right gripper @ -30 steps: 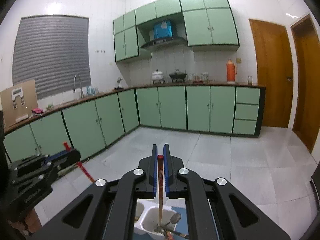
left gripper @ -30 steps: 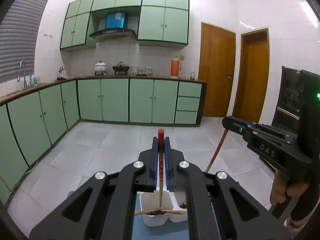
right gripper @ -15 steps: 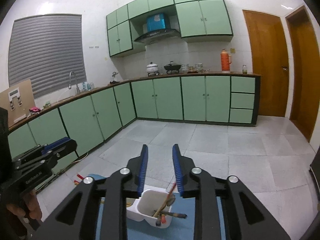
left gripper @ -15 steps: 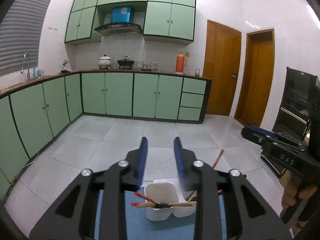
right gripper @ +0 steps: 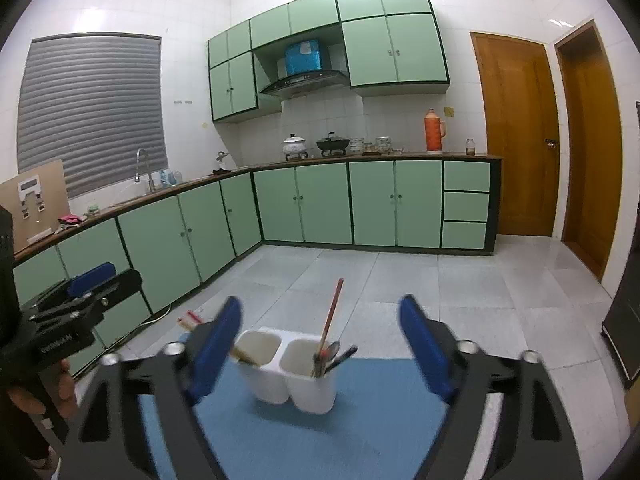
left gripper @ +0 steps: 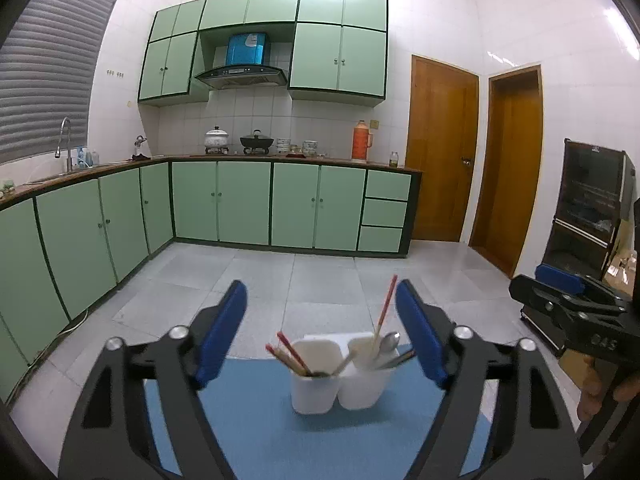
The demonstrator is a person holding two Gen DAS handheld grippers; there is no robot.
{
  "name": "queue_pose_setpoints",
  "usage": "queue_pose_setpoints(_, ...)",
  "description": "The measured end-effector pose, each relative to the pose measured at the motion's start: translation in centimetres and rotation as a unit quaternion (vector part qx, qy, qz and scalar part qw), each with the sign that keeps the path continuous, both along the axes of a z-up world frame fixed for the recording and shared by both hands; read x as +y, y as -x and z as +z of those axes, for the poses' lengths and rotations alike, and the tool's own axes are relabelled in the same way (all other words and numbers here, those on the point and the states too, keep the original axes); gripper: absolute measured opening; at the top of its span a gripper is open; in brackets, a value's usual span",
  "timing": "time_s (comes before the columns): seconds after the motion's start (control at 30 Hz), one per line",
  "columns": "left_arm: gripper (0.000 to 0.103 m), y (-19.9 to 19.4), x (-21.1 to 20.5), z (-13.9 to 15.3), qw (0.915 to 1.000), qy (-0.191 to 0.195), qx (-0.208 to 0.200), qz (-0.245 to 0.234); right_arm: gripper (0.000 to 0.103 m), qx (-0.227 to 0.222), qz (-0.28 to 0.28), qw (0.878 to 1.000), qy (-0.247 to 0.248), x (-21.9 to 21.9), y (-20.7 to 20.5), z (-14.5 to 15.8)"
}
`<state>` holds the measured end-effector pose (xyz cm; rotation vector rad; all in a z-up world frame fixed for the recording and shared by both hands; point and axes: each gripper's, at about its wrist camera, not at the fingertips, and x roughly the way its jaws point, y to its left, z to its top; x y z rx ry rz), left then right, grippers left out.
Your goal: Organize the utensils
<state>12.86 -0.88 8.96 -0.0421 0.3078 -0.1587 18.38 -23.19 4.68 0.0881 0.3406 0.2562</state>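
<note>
The utensil holder [left gripper: 338, 376] is a white plastic caddy w/ two joined cups, smooth matte walls, rounded-square mouths, standing upright on a blue mat [left gripper: 256, 408] that covers the tabletop, approx. centred between the fingers in both wrist views. In the left wrist view the left cup [left gripper: 313, 380] holds wooden chopsticks w/ red ends [left gripper: 289, 353] leaning out to the left, plus a pale stick leaning right toward the other cup. The right cup [left gripper: 366, 376] holds one long red-topped chopstick [left gripper: 385, 303] standing nearly upright w/ a slight tilt, a shiny metal spoon [left gripper: 390, 341] bowl-up, and a dark-handled piece poking over the rim; can't tell what that one is. The right wrist view shows the same holder [right gripper: 288, 372] from the other side: tall chopstick [right gripper: 331, 316], spoon and dark handles in the nearer right cup, chopstick ends sticking out past the left cup. The left hand-held gripper [left gripper: 320, 332] has its blue-padded fingers spread wide w/ nothing between them; the right hand-held gripper [right gripper: 320, 340] is likewise spread wide and holds nothing. Each gripper shows at the edge of the other's view, black body w/ blue pad, gripped by a bare hand [right gripper: 48, 384].
</note>
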Motion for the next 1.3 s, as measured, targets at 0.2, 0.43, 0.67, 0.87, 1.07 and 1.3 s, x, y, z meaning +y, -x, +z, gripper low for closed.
queue_pose_setpoints(0.2, 0.091, 3.0, -0.2, -0.5, 1.0000, 0.000, 0.007, -0.003, 0.097, 0.003, 0.004, 1.000, -0.001, 0.2, 3.0, 0.0)
queue_pose_setpoints(0.43, 0.093, 5.9, -0.6, -0.8, 0.9997, -0.008, 0.017, -0.014, 0.097, 0.011, 0.014, 1.000, -0.007, 0.6, 5.9, -0.3)
queue_pose_setpoints(0.67, 0.093, 8.0, -0.9, -0.9, 0.9995, -0.015, 0.020, -0.020, 0.097, 0.017, 0.019, 1.000, -0.013, 0.5, 7.7, -0.8)
queue_pose_setpoints(0.87, 0.093, 9.2, -1.4, -1.1, 0.9994, -0.020, 0.020, -0.022, 0.097, 0.019, 0.017, 1.000, -0.015, 0.6, 9.1, -1.0)
queue_pose_setpoints(1.07, 0.093, 10.1, -1.8, -1.3, 0.9991, -0.020, 0.027, -0.025, 0.097, 0.022, 0.018, 1.000, -0.013, 0.9, 9.9, -1.2)
queue_pose_setpoints(1.3, 0.093, 10.6, -1.8, -1.8, 0.9989, -0.016, 0.035, -0.025, 0.097, 0.033, 0.023, 0.999, -0.007, 1.5, 10.9, -2.1)
